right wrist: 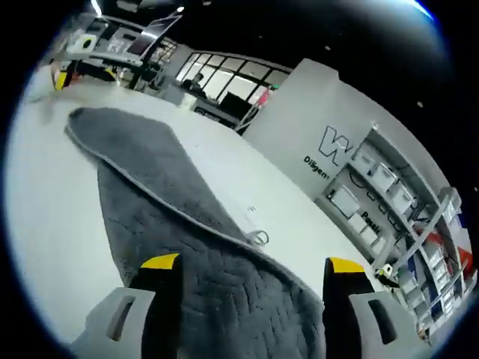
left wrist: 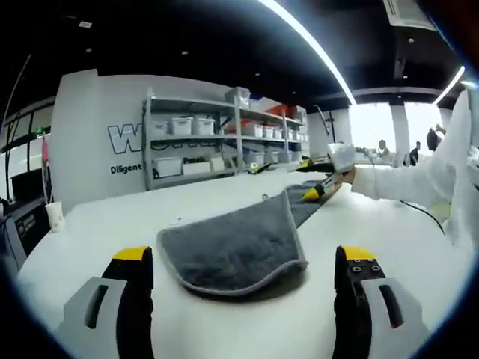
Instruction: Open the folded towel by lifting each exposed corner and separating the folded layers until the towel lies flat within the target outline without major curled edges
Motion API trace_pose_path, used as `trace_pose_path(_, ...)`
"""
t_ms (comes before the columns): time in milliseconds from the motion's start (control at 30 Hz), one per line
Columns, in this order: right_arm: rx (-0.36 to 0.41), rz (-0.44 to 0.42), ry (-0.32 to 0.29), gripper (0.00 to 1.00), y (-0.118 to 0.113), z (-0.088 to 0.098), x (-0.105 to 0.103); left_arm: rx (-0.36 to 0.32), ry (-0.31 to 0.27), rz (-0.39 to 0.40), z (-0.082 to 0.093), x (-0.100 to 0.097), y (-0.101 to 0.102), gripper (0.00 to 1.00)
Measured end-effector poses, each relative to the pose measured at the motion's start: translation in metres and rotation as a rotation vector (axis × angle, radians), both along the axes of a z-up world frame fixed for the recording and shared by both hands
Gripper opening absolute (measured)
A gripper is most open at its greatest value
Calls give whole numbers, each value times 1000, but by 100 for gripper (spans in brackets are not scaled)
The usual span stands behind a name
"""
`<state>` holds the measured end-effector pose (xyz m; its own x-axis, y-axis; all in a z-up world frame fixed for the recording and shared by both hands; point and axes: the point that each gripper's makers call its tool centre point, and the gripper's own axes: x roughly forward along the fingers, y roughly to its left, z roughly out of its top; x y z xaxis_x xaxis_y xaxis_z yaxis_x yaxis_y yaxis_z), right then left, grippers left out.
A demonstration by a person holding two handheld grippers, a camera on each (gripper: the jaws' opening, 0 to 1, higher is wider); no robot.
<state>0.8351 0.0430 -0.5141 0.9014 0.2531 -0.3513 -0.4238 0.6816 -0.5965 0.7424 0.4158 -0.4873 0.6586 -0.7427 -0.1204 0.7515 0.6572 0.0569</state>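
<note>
Yellow-tipped left gripper (left wrist: 243, 262) is gaping wide before the soft, limp grey towel (left wrist: 236, 243); right gripper (right wrist: 243, 273), wide, is straddling its far end; pinch a bound corner.

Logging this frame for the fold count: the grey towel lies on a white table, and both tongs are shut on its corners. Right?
Not quite. The towel is grey and lies on the white table, but the left tongs stand open, jaws apart on either side of the towel's near edge, as the left gripper view shows. The right tongs are open too, over the towel.
</note>
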Motion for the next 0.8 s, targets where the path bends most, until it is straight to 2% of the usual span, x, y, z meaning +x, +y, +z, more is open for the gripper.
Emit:
trace_pose_path(233,2,-18,5,75,3,-4,25,-14,-5,-2,2,1,-1,99)
trace_pose_path(400,13,-27,-2,68,3,-4,37,-18,-6,-5,3,1,-2,99)
trace_pose_path(533,-17,-22,-6,58,5,-7,43,-18,-3,-2,2,1,-1,99)
trace_pose_path(633,-63,22,-5,51,12,-10,43,-22,-2,0,1,2,-1,99)
trace_pose_path(733,-142,89,-20,36,21,-13,41,-23,0,1,1,2,0,98)
trace_pose_path(800,-246,188,-25,23,34,-23,35,-24,2,1,0,2,0,98)
